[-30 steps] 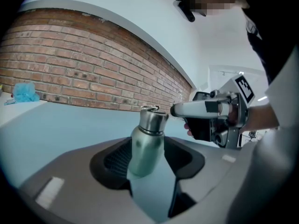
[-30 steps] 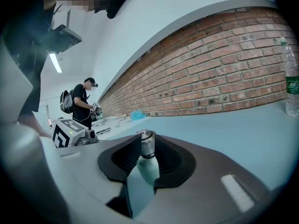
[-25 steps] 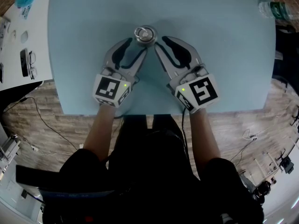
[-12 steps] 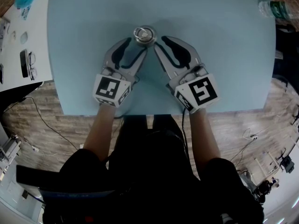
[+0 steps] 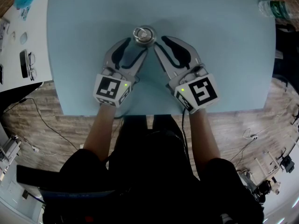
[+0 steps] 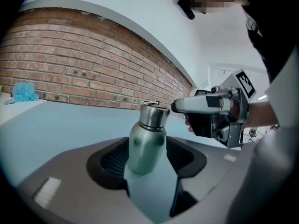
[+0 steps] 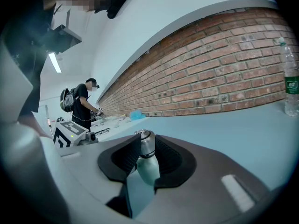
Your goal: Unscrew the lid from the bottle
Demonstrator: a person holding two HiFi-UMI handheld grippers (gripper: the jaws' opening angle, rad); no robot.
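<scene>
A small steel bottle (image 5: 144, 35) stands upright on the pale blue table (image 5: 224, 59), between my two grippers. In the left gripper view its greenish body (image 6: 146, 146) sits between the left gripper's (image 6: 147, 160) black pads. Those jaws have just been opening and stand loosely beside the body. The silver lid (image 6: 153, 115) carries a small ring on top. My right gripper (image 7: 142, 160) is shut on the lid (image 7: 145, 141), one pad against each side of it. From above, the left gripper (image 5: 136, 43) and right gripper (image 5: 161, 41) meet at the bottle in a V.
A clear plastic water bottle (image 5: 271, 8) stands at the table's far right corner. Glasses (image 5: 30, 59) and small items lie on a white side table at left. The table's near edge (image 5: 154, 113) is just behind both hands. A person (image 7: 84, 104) stands far off by the brick wall.
</scene>
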